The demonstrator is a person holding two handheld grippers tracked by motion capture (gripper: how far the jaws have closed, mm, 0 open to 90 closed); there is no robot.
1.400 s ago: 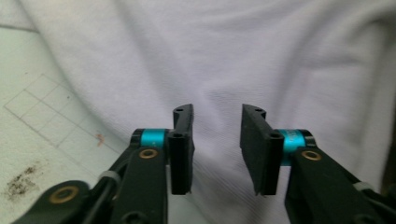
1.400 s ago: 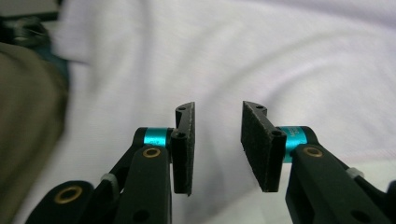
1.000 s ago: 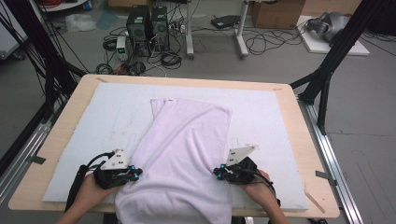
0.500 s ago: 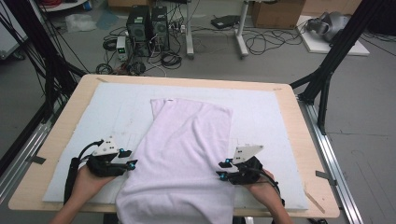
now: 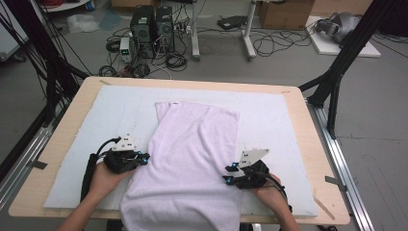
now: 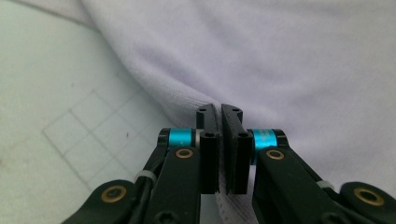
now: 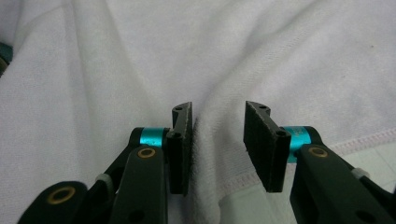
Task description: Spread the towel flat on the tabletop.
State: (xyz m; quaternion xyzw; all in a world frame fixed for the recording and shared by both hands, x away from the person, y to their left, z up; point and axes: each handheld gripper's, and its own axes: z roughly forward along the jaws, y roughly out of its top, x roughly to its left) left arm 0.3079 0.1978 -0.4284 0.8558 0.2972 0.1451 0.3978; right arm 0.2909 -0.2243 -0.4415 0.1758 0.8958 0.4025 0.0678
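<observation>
A pale lilac garment (image 5: 192, 159) lies flat on the white mat (image 5: 110, 110), with its near end hanging over the table's front edge. My left gripper (image 5: 143, 156) is at the garment's left edge. In the left gripper view its jaws (image 6: 219, 112) have just closed and are shut on the folded edge of the garment (image 6: 280, 56). My right gripper (image 5: 230, 174) is at the right edge, near the hem. In the right gripper view it (image 7: 217, 112) stands open, with a raised ridge of the garment (image 7: 280, 46) between the pads.
The wooden table (image 5: 192, 83) carries the mat, with bare mat on both sides of the garment. Black frame posts (image 5: 337, 72) stand at the right and left. Computers and cables (image 5: 154, 29) lie on the floor beyond the far edge.
My left gripper pulled out to the left, moved farther up the garment's left side and came back onto the edge. The right gripper has stayed almost where it was.
</observation>
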